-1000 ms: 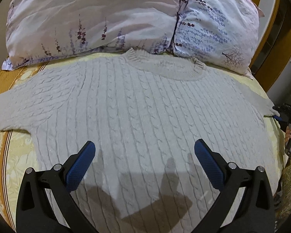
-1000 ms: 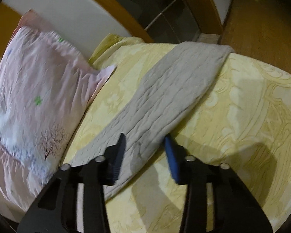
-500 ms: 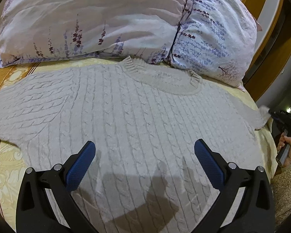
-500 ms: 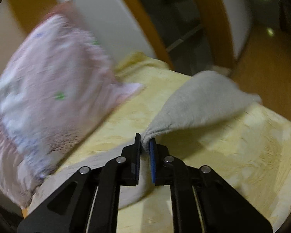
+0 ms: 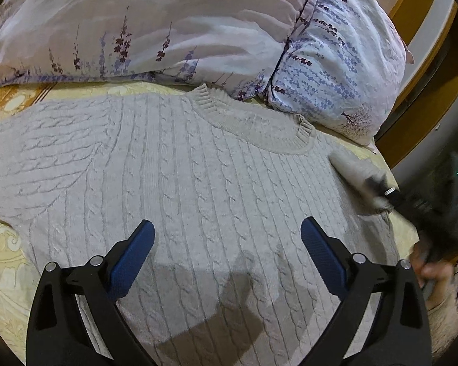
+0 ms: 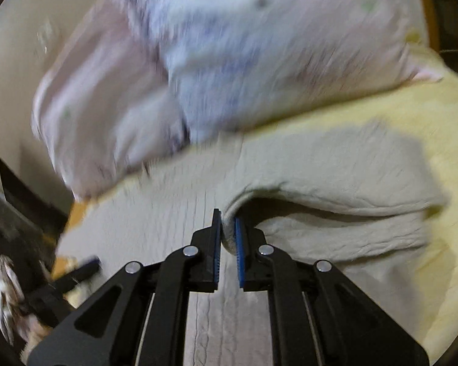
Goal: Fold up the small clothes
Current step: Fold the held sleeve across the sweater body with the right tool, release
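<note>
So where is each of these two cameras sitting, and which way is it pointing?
Left wrist: rides on the left hand-held gripper, open, low over the sweater, facing the pillows; the person's right hand shows at the edge.
Right wrist: rides on the right hand-held gripper, shut on the sleeve, facing across the bed.
Shared: sweater, pillows, yellow bedspread.

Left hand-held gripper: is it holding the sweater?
No, the left hand-held gripper is wide open above the sweater, with nothing between its blue pads.

Left gripper (image 5: 227, 239) fingers spread wide — right gripper (image 6: 228, 228) pinched nearly closed.
</note>
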